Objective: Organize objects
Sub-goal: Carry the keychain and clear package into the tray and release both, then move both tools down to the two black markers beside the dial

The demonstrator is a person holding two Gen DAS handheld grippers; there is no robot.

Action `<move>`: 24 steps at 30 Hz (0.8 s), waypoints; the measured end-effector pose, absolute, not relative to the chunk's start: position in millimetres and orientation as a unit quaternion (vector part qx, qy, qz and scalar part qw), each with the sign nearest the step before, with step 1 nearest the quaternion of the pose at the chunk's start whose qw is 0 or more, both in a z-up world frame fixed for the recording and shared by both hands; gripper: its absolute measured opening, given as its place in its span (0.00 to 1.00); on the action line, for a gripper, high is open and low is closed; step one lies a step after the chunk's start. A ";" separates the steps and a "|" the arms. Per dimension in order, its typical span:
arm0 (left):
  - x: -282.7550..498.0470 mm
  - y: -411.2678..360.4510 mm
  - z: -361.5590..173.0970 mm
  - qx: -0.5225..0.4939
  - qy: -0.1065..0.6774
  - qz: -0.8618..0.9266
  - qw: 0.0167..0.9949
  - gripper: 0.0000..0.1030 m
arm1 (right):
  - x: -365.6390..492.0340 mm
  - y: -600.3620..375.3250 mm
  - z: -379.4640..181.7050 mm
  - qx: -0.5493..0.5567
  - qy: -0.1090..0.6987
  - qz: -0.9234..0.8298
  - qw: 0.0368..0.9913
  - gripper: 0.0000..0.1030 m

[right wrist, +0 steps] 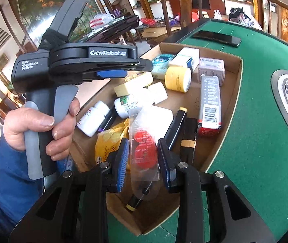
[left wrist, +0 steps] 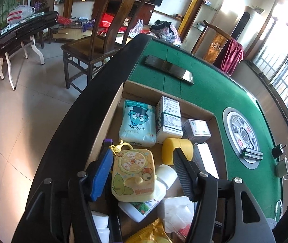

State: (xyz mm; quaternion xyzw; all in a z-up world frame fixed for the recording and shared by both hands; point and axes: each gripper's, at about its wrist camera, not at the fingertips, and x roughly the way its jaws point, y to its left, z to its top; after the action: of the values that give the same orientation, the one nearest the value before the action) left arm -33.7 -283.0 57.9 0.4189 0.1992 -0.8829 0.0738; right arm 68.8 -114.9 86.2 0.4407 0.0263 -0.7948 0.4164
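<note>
Meanwhile, a shallow cardboard box (right wrist: 237, 75) sat on the green felt table (right wrist: 255, 141), crowded with small goods. The left gripper (left wrist: 141, 170) hung over the near-left part of the box with its jaws spread wide, a yellow cartoon toy with a gold clasp (left wrist: 132, 174) lying between the 2 fingers; neither pad clearly pressed it, so it looked loose rather than clamped. That toy rested on top of a white bottle with a fruit label (left wrist: 144, 206). Beyond it lay a pale blue tissue pack (left wrist: 136, 121), a white medicine box (left wrist: 169, 119) just right of it, a yellow round jar (left wrist: 177, 150) near the right finger, and another small white box (left wrist: 198, 130) further right.

From the right wrist view, the person's left hand (right wrist: 40, 129) gripped the handle of the left tool at the left of the scene. The right gripper (right wrist: 144, 162) stood at the near edge of the box, its jaws partly apart, with a clear plastic pack showing red contents (right wrist: 144, 147) between the fingers; I could not tell whether the pads touched it. A yellow snack bag (right wrist: 111, 141) lay to its left, a black marker with a yellow cap (right wrist: 176, 125) to its right, and a tall red and white carton (right wrist: 209, 105) further right. A dark phone (right wrist: 216, 37) lay on the felt at the far side, apart from the box.
</note>
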 end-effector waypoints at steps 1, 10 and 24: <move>-32.1 -281.4 60.3 0.416 0.201 -0.884 0.074 0.60 | 67.5 -113.7 86.4 0.440 0.024 -0.795 0.416 0.28; -5.3 -232.0 95.3 0.359 0.215 -0.908 0.025 0.61 | 44.4 -63.2 98.4 0.428 -0.034 -0.811 0.396 0.28; -33.2 -33.8 31.4 0.426 0.101 -0.891 -0.116 0.69 | -95.9 127.6 91.0 0.440 -0.103 -0.875 0.173 0.33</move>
State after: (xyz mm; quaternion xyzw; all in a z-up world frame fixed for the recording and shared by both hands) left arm -33.2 -33.8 31.4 0.4265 0.1010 -0.8913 -0.1164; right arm -95.9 127.6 91.0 0.4405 -0.1030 -0.8749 0.1730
